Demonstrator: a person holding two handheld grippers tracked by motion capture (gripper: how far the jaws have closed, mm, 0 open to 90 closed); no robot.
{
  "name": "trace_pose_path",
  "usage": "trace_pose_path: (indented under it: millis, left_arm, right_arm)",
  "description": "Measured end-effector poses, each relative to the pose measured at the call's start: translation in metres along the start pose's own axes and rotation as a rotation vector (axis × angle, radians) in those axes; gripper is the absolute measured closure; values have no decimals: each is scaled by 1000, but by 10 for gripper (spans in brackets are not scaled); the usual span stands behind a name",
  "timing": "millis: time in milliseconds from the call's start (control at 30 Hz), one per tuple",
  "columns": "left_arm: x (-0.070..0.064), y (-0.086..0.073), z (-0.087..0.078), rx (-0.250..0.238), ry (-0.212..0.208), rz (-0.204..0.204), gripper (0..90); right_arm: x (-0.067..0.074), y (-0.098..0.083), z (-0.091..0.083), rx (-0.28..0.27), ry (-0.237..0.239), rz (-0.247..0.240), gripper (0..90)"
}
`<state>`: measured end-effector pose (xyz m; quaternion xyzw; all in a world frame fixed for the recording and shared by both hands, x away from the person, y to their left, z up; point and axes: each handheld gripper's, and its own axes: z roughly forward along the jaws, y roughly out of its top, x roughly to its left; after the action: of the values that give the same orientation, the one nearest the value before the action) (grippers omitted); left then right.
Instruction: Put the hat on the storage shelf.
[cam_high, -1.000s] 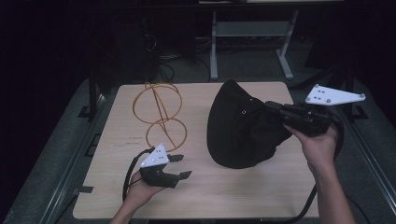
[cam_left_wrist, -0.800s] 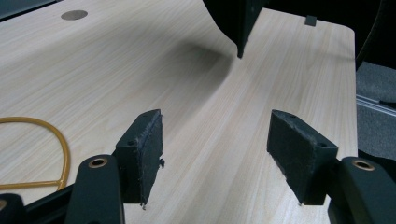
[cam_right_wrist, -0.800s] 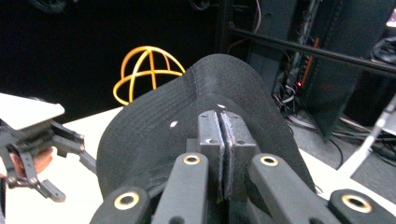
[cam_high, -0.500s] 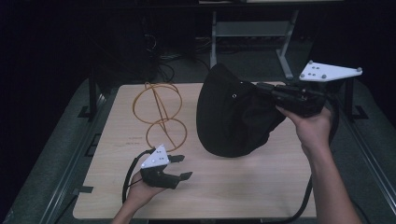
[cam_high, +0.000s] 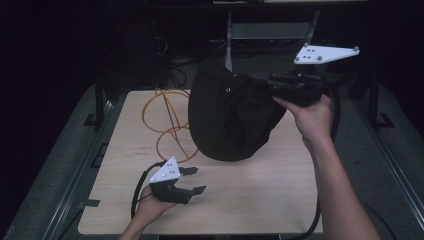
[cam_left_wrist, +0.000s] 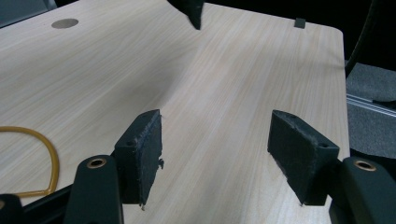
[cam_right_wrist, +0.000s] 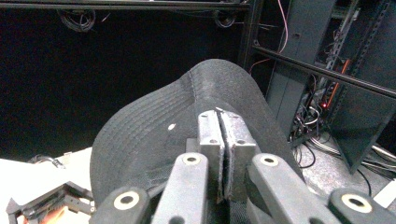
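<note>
The right gripper (cam_high: 267, 86) is clamped on the black cap (cam_high: 230, 117), its jaws pressed flat together on the cap's fabric edge; in the right gripper view the cap's crown (cam_right_wrist: 187, 126) bulges just beyond the closed pads. The person's right hand (cam_high: 310, 112) holds this gripper up over the far right part of the wooden table (cam_high: 250, 200), and the cap hangs from the jaws to their left, off the tabletop, with its lowest edge above the table's middle. An eyelet shows on the cap's upper side.

Just left of the cap, a loose coil of orange cable (cam_high: 167, 120) lies on the table; the cap hides part of its right side.

The left gripper (cam_high: 192, 180) rests near the table's front edge in the left hand (cam_high: 150, 207), jaws parted with bare wood between the pads (cam_left_wrist: 144, 154). It sits well apart from the cap, below and left of it, with the nearest cable loop just beyond it. Behind the table stand dark metal frames and tangled wiring.
</note>
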<state>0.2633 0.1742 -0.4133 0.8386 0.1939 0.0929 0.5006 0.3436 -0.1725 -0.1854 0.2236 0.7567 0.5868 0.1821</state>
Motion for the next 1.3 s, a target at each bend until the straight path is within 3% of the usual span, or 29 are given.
trace_pose_path:
  millis: [267, 733, 1300]
  left_arm:
    - [-2, -1, 2, 25, -3, 34, 333]
    - [-6, -2, 4, 25, -11, 45, 323]
    - [-6, -1, 7, 16, -12, 75, 323]
  right_arm:
    - [1, 19, 20, 8, 13, -2, 873]
    - [14, 51, 63, 33, 59, -44, 872]
    - [20, 69, 112, 47, 115, -46, 872]
